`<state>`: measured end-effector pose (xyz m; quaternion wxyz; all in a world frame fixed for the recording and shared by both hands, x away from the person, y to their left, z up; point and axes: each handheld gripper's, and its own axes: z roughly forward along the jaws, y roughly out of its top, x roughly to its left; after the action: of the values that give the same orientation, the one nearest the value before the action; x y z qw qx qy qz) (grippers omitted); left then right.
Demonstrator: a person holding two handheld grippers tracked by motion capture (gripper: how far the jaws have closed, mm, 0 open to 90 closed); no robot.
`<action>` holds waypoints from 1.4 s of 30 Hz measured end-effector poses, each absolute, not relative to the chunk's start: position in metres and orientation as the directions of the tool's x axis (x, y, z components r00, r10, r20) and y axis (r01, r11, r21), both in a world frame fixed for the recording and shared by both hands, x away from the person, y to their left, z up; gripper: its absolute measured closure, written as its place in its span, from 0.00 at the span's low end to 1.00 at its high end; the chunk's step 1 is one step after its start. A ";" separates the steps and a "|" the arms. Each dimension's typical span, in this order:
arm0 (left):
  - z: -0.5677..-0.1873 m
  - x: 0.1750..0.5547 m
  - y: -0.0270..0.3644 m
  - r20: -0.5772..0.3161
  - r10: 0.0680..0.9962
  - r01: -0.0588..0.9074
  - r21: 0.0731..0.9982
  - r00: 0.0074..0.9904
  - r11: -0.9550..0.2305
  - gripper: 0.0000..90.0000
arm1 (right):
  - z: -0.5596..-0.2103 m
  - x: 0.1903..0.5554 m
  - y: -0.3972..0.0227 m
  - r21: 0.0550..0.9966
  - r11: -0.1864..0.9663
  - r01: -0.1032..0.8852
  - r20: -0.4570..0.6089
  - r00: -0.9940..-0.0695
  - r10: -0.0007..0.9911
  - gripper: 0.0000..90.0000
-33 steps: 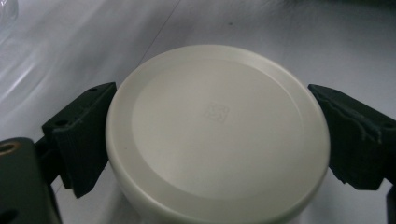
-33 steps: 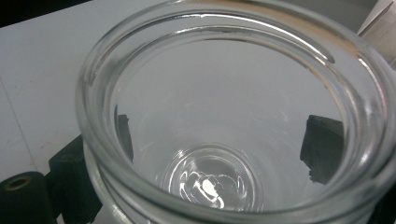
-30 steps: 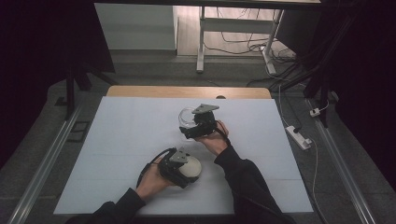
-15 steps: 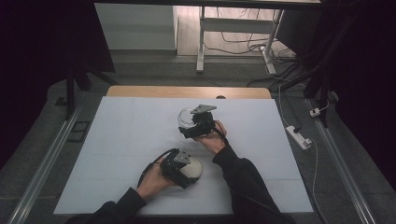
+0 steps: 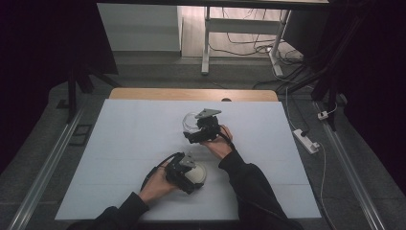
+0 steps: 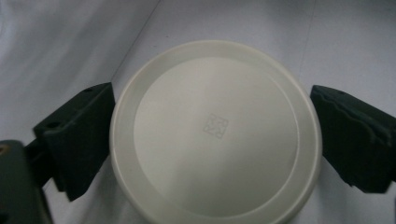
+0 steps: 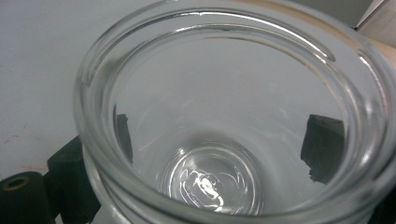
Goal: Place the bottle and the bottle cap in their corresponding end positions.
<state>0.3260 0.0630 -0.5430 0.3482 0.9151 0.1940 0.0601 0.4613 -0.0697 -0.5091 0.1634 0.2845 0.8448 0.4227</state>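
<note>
Inspector: Glass first. How much of the glass jar (image 7: 219,126) can you make out?

Operator: Its mouth is cut off at the right and bottom edges of the right gripper view. The base shows through the wall as bright rings. In the high view the jar (image 5: 190,122) is a faint clear outline, partly covered by the right hand-held gripper (image 5: 196,130).

Inspector: And the lid?

Operator: The white round lid (image 6: 215,133) is cut off along the bottom of the left gripper view. A small square mark sits at its centre; I cannot read it. In the high view the lid (image 5: 197,175) is half hidden under the left hand-held gripper (image 5: 189,173).

Inspector: Anything else around?

Operator: A pale worktop (image 5: 124,143) with a wooden strip at its far edge. Beyond it, on the floor, a white table frame (image 5: 239,28) and loose cables. A white power strip (image 5: 304,140) lies on the floor to the right. Both sleeves are dark.

Inspector: Where does each thing lie against its gripper?

Operator: The lid lies flat on the worktop, near and centre, between the left jaws. They stand spread; the left one touches the rim, the right one sits just beside it. The jar stands farther off, centre, between the right jaws, seen dark through the glass on either side. They look pressed against its wall.
</note>
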 end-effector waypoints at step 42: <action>-0.519 0.314 0.098 -0.170 0.431 0.409 0.723 0.886 -0.557 0.00 | -0.504 0.431 -0.089 0.780 0.471 0.412 0.022 -0.770 0.637 0.00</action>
<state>0.3142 0.0976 -0.5186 0.4062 0.8821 0.2381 0.0133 0.4313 -0.0892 -0.5036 0.1375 0.3099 0.8465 0.4104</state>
